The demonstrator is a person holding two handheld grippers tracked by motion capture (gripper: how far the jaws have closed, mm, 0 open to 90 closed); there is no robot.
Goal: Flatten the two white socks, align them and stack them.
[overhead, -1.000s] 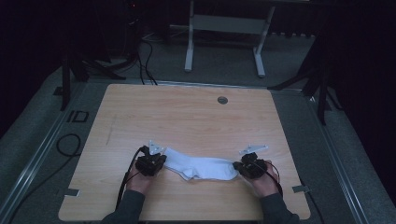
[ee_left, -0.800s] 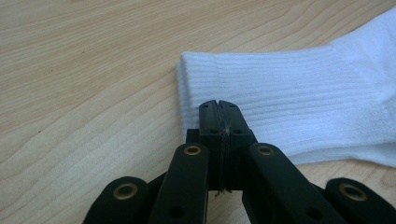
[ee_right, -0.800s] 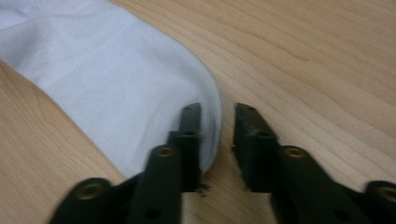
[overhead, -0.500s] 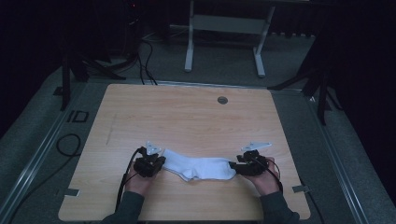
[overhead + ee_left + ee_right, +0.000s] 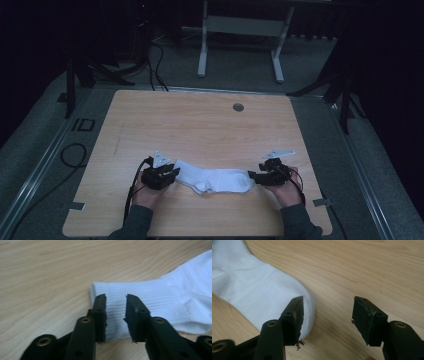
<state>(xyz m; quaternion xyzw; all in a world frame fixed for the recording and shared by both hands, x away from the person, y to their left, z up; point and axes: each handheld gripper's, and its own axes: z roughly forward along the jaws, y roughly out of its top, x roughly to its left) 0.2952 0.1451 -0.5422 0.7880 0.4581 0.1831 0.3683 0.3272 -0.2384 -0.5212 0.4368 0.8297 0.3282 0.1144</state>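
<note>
Sock lies flat between both just-opening hand-held grippers, ends released.

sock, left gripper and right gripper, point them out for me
sock (image 5: 215, 180), high view, middle of the white fabric
left gripper (image 5: 116, 315), left gripper view, gap between its open jaws
right gripper (image 5: 328, 320), right gripper view, gap between its open jaws

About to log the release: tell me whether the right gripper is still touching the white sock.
Cannot tell. In the right gripper view the right gripper has just been opening; one jaw overlaps the sock toe, hiding any contact, the other stands over bare table.
</note>
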